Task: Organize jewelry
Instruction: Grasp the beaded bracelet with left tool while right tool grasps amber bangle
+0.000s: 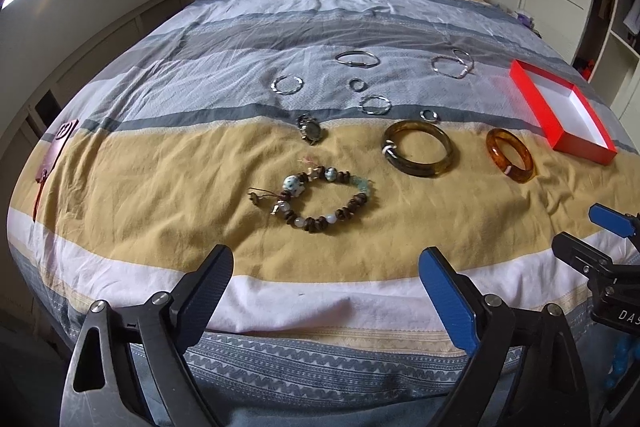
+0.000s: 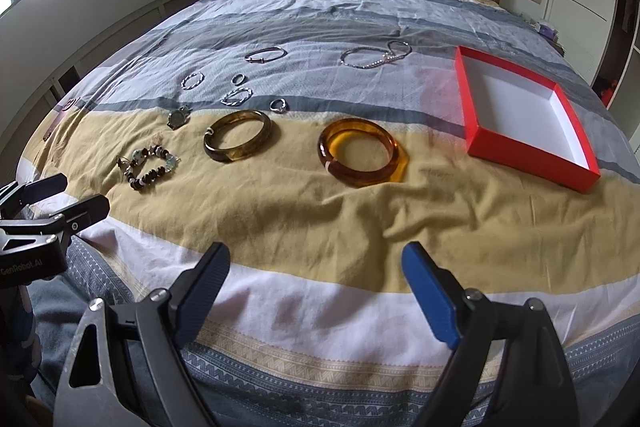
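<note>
Amber and silver jewelry lies spread across a striped bed (image 2: pixel 320 227), beside one red box (image 2: pixel 520 143) whose white inside holds nothing. Two thick bangles sit on the yellow stripe: an orange bangle (image 2: pixel 358 155) nearer the box and a brown bangle (image 2: pixel 238 141) to its left, well apart from each other. One beaded bracelet (image 1: pixel 320 199) lies left of the brown bangle, nearest the foot of the bed. One small pendant (image 1: pixel 309 129) rests at the edge of the yellow stripe, behind the beads. On the grey stripes beyond are two twisted silver rings (image 1: pixel 287 84), the second (image 1: pixel 375 104) to its right, and two small plain rings (image 1: pixel 355 84), the other (image 1: pixel 428 115) just behind the brown bangle. Farther back lie one silver cuff (image 1: pixel 356 59) and one silver chain bracelet (image 1: pixel 452 65), the chain closest to the box's far corner. One dark red tag (image 1: pixel 52 155) with a cord lies at the bed's left edge.

The left claw (image 1: pixel 326 279) hangs wide apart over the foot of the bed, holding nothing. The right claw (image 2: pixel 316 279) is likewise spread wide and empty, facing the orange bangle.
</note>
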`<control>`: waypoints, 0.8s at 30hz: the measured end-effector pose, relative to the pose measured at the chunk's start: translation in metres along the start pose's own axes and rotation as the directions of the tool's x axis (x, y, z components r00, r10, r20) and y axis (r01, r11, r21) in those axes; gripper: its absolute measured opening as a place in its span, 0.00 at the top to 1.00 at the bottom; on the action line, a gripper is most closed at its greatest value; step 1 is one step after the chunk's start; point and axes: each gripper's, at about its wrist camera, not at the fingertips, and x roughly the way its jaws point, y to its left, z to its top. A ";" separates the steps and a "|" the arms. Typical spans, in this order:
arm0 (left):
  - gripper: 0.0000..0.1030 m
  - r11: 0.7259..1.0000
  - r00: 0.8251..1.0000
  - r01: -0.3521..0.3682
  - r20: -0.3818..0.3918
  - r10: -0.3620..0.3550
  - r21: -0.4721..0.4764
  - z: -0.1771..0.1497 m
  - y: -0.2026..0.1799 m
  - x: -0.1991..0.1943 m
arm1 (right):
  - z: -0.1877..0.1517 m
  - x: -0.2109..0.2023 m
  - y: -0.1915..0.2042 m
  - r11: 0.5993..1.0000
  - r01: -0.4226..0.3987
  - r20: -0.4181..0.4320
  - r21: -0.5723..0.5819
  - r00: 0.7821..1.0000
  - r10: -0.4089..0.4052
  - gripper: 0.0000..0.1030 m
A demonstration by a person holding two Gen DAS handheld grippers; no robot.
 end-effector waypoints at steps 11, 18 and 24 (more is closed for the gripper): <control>0.25 0.989 0.995 0.097 0.021 -0.095 -0.112 0.009 0.042 0.003 | 0.011 0.017 -0.010 0.997 -0.076 -0.009 -0.009 0.997 0.076 0.43; 0.43 0.983 0.983 0.180 -0.016 -0.181 -0.035 0.021 0.012 0.025 | 0.027 0.035 -0.022 0.991 -0.133 -0.019 -0.015 0.991 0.133 0.55; 0.57 0.989 0.985 0.143 -0.103 -0.139 0.037 0.028 -0.004 0.066 | 0.048 0.060 -0.028 0.983 -0.183 -0.047 -0.024 0.982 0.182 0.55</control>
